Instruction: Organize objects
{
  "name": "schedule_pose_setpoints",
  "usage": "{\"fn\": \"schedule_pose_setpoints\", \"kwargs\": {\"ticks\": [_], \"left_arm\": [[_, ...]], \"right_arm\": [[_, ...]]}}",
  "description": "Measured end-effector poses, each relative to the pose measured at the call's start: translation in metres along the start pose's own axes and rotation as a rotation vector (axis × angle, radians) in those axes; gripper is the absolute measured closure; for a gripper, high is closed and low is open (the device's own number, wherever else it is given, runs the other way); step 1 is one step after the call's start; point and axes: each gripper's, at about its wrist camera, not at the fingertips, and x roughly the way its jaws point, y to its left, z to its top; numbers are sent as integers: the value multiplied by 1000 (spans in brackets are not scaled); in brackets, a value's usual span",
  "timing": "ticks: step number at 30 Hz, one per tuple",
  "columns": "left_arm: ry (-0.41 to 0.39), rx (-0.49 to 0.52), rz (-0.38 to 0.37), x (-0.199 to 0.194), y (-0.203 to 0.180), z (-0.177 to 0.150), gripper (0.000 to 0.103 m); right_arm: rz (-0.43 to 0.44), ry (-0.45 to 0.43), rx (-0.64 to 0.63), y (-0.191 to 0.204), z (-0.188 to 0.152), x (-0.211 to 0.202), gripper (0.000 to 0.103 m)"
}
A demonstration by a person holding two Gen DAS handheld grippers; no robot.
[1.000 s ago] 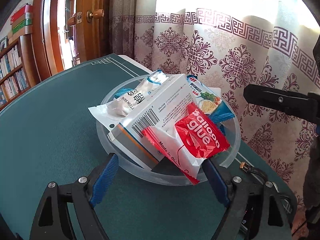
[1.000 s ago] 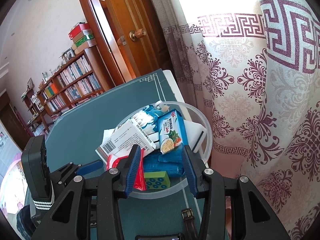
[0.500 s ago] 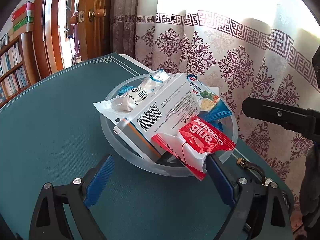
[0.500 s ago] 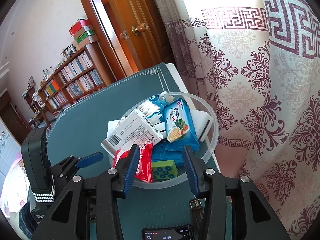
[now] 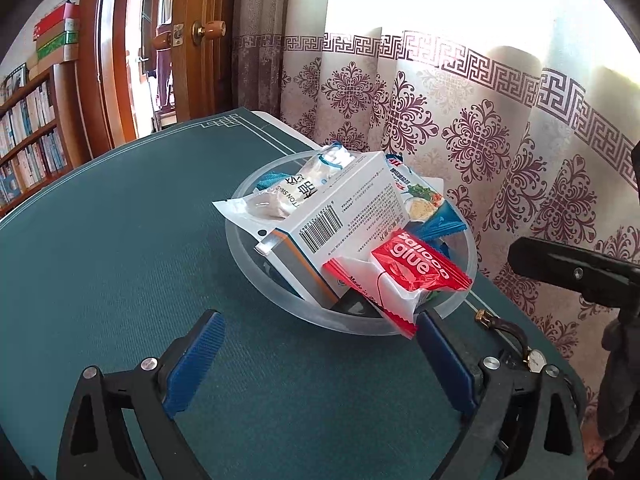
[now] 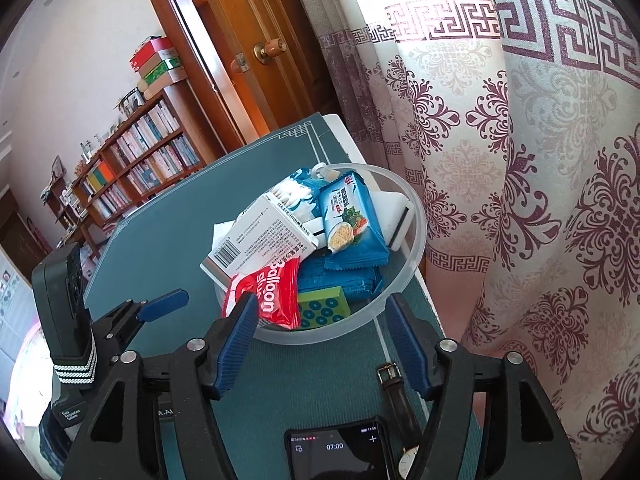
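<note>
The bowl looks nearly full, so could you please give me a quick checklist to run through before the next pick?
1. Left gripper open, nothing between the fingers, jaws just opened: ok.
2. Right gripper open and empty, jaws just opened: ok.
3. Balloon glue packet fully inside the bowl: not ok, it overhangs the near rim.
4. White box lying flat: not ok, tilted on the pile.
5. Wristwatch and phone outside the bowl: ok.
6. Room left in the bowl: cannot tell.

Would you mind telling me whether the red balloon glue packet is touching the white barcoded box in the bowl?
Touching: in the right wrist view the balloon glue packet lies against the white box, overlapping its lower edge.
</note>
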Motion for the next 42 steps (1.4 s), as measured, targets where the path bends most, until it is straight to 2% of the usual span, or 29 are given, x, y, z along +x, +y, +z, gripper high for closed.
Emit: {"fn": "schedule_pose_setpoints", "kwargs": {"ticks": [5, 9, 17, 27, 30, 42], "left_arm": [[-56, -5, 69, -20, 6, 7, 0], [-74, 2, 124, -32, 6, 12, 0], [-122, -52, 155, -55, 13, 18, 0], [-72, -32, 186, -48, 10, 15, 0], [-84, -13, 212, -51, 6, 15, 0], [-96, 1, 218, -54, 1, 16, 0]], "right_arm": [[-21, 9, -56, 10, -13, -2, 4], [-59, 23, -123, 20, -21, -1, 4], [-108, 5, -147, 26, -19, -7, 1], [-119, 51, -149, 31, -28, 7, 0], [-126, 43, -156, 33, -28, 9, 0], [-161, 23, -186, 40, -26, 9, 0]]}}
